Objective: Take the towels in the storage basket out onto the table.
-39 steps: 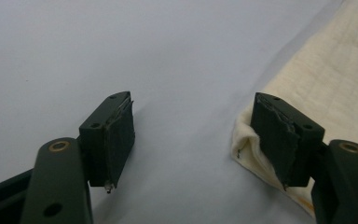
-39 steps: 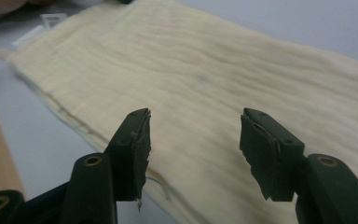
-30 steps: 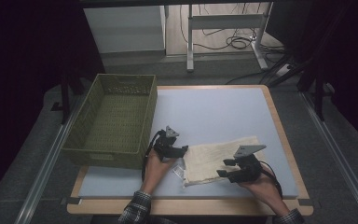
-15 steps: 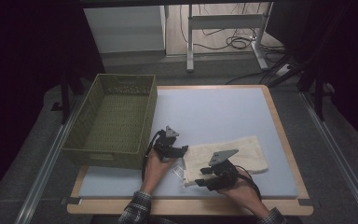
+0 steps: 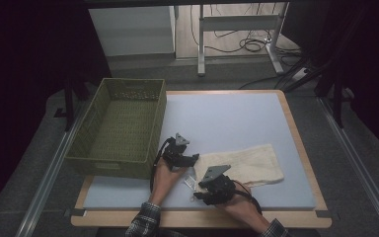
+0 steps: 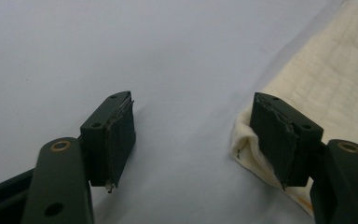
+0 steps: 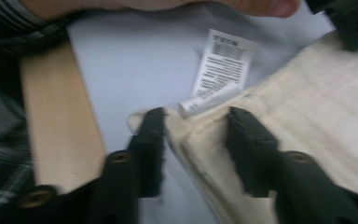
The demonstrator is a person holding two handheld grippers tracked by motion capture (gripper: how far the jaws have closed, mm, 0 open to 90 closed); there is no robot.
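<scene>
Right gripper [image 7: 196,135] has slid left along the table's near edge; jaws just closing around the cream cloth's [image 5: 246,165] corner (label [image 7: 221,65] beside it), not yet clamped. Left gripper [image 6: 193,140] open, one jaw touching the cloth. Fold likely next.

1. We see a bench [image 5: 237,118] with a pale blue-grey top and a light wooden rim, standing in the middle of a dim room.
2. We see grey floor around it, with a metal rail [image 5: 49,173] along the left side and another [image 5: 360,163] along the right.
3. We make out a white cabinet [image 5: 131,29] behind the bench, in the brightest part of the scene.
4. We see a white metal frame [image 5: 237,24] on a wooden floor beyond, with black cables [image 5: 249,45] lying loose there.
5. We find both far sides in deep shadow.
</scene>
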